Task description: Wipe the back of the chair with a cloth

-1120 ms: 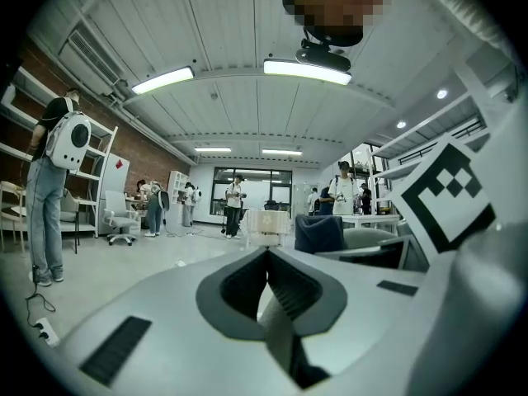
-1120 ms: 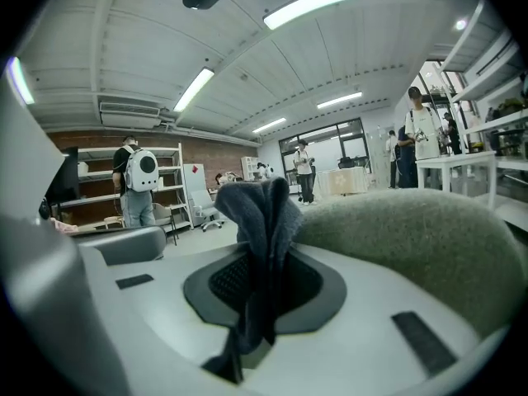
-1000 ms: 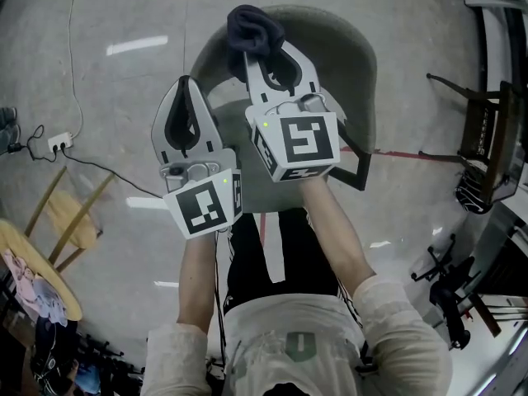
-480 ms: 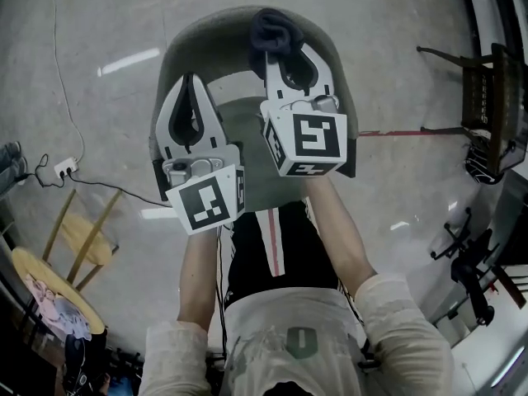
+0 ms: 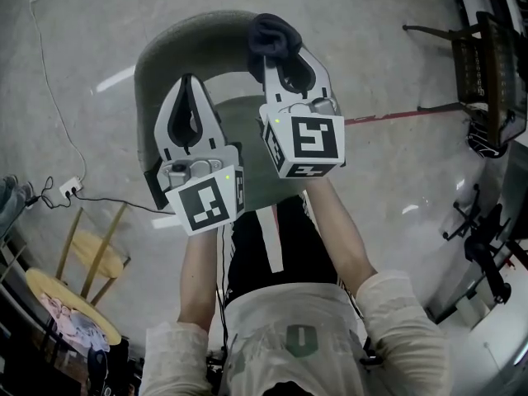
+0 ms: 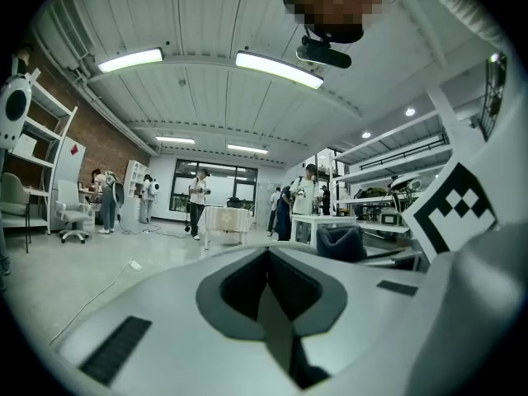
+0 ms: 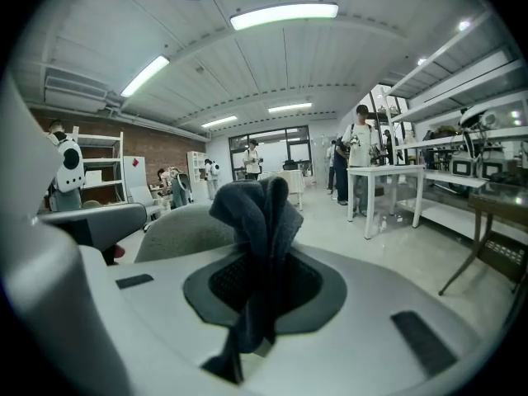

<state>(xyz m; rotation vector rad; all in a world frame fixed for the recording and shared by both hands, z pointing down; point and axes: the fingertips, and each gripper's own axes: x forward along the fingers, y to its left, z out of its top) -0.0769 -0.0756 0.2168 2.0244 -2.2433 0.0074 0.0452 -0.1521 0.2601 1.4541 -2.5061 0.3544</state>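
Note:
The chair has a grey-green curved back [image 5: 165, 48] and a seat [image 5: 247, 134] right below my hands. My right gripper [image 5: 277, 54] is shut on a dark blue cloth [image 5: 272, 33], which bunches out past the jaws at the right end of the back's top rim. In the right gripper view the cloth [image 7: 260, 213] stands up between the jaws, with the chair back [image 7: 177, 229] just behind it. My left gripper [image 5: 188, 87] is shut with nothing in it, hovering over the back's inner side to the left of the right one. Its closed jaws [image 6: 266, 254] point out across the room.
A wooden stool [image 5: 91, 250] and a round table [image 5: 70, 320] stand at the lower left, and a power strip with a cable [image 5: 70, 190] lies on the floor. A dark frame chair [image 5: 483, 81] is at the right. People and white tables [image 7: 388, 184] are far off.
Relative to the chair, the cloth and right gripper have gone from the left part of the back's top rim to its right end. The left gripper kept alongside.

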